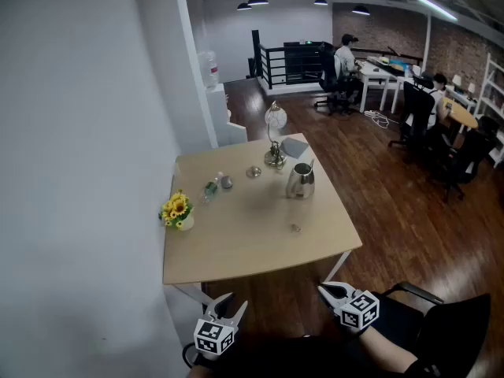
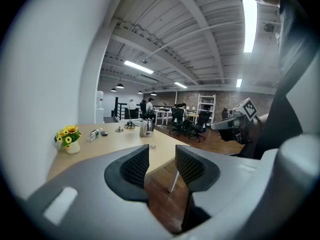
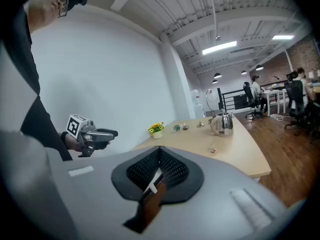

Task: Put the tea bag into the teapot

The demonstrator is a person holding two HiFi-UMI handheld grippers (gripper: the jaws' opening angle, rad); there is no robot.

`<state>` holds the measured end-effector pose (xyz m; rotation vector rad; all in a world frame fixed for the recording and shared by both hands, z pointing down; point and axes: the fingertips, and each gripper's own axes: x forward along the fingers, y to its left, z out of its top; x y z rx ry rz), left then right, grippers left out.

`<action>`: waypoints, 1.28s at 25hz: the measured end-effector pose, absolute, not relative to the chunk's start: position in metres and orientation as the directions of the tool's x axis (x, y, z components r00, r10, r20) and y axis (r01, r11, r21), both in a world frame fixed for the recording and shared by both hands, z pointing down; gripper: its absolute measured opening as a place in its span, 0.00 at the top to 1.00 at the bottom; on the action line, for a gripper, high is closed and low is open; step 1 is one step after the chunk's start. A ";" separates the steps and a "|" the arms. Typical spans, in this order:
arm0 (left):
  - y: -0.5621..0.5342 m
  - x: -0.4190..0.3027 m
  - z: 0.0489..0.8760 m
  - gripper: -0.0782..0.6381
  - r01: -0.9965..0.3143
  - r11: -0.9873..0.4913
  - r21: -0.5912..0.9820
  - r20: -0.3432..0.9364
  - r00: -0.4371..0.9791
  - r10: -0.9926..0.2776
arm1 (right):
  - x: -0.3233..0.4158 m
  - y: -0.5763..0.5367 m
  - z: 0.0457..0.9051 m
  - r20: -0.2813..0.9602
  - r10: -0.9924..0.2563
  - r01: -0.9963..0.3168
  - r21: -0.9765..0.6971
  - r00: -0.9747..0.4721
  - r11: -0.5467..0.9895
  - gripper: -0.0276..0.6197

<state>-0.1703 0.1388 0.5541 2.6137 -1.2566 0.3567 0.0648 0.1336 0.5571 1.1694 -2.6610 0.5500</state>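
Note:
A steel teapot (image 1: 300, 181) stands on the wooden table (image 1: 236, 250), right of its middle. The small tea bag (image 1: 295, 227) lies flat on the table in front of the pot. Both grippers hover below the table's near edge, well short of these objects. My left gripper (image 1: 232, 305) is open and empty, with a clear gap between its pads (image 2: 162, 156). My right gripper (image 1: 327, 291) is shut with nothing between its pads (image 3: 159, 151). The right gripper view shows the teapot (image 3: 223, 123) and the tea bag (image 3: 212, 150) far ahead.
A vase of sunflowers (image 1: 177, 210) sits at the table's left edge by the white wall. A glass-shaded lamp (image 1: 275, 136) and small items (image 1: 220, 184) stand at the back. A black chair (image 1: 441, 329) is at my lower right. People sit at desks far behind.

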 end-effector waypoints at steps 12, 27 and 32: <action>0.126 -0.167 0.560 0.66 -0.786 -0.611 0.096 0.323 0.605 -0.728 | 0.072 0.119 0.563 0.317 -0.676 -0.747 -0.264 -0.665 0.610 0.95; 0.043 -0.155 0.573 0.65 -0.812 -0.574 0.106 0.358 0.570 -0.740 | 0.077 0.021 0.573 0.318 -0.640 -0.714 -0.292 -0.700 0.636 0.95; -0.005 -0.139 0.576 0.64 -0.815 -0.569 0.112 0.373 0.565 -0.736 | 0.086 -0.026 0.577 0.322 -0.619 -0.697 -0.304 -0.717 0.649 0.95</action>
